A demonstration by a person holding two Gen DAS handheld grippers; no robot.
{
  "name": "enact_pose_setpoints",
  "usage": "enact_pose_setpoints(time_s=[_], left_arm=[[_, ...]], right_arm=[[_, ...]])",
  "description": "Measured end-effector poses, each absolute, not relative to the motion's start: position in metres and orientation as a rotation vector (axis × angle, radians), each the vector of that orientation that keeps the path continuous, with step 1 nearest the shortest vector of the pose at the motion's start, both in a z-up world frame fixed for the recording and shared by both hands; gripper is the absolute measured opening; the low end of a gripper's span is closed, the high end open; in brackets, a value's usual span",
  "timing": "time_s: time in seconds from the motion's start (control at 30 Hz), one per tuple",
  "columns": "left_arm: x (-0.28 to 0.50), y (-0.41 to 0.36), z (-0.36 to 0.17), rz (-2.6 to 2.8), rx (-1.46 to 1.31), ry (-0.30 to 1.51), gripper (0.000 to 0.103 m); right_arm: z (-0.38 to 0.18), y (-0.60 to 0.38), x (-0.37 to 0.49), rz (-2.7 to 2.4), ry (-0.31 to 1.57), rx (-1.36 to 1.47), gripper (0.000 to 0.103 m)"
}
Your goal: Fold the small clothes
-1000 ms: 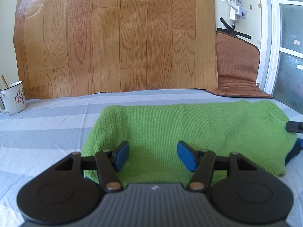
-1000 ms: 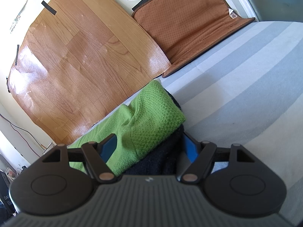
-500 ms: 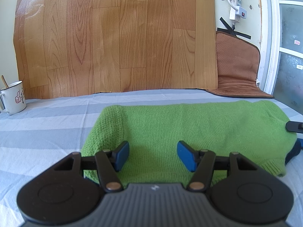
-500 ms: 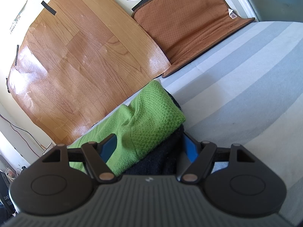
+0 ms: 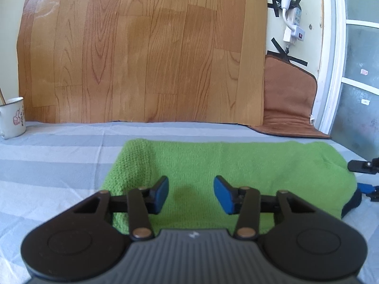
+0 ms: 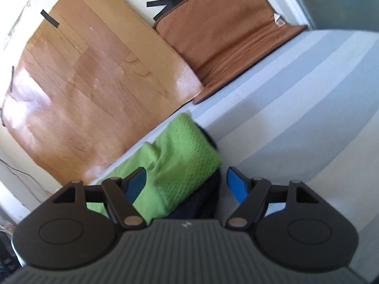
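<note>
While the green sweater (image 5: 236, 165) lay folded on the striped sheet (image 5: 59, 165), our left gripper (image 5: 191, 194) was closing over it, gripping nothing; our right gripper (image 6: 187, 184) straddled its end, unclenched.

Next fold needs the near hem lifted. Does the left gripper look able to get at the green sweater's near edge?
Probably yes: the left gripper sits right over the green sweater, its jaws closing with knit between the pads and nothing in the way.
</note>
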State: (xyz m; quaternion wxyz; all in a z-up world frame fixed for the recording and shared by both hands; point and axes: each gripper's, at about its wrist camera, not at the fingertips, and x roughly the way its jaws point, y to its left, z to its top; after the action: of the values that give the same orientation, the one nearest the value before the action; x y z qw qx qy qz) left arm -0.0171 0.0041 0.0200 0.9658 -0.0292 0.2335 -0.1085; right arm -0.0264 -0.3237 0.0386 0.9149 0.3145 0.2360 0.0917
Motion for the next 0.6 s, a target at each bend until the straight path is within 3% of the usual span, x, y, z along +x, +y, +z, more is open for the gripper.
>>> enact_pose_setpoints(time_s=[0.13,0.4,0.6], left_arm=[[-0.011,-0.007,0.016,-0.198,0.008,0.522,0.029],[-0.01,-0.01,0.014,-0.189,0.032,0.535,0.03],[-0.01,-0.009,0.014,-0.19,0.032,0.534,0.03]], right_arm=[[0.033,-0.322,-0.02,0.189,0.515,0.659,0.078],[0.035,-0.304,-0.014,0.242,0.558,0.592,0.078],[0.042,-0.314,-0.011,0.282,0.664,0.567,0.072]])
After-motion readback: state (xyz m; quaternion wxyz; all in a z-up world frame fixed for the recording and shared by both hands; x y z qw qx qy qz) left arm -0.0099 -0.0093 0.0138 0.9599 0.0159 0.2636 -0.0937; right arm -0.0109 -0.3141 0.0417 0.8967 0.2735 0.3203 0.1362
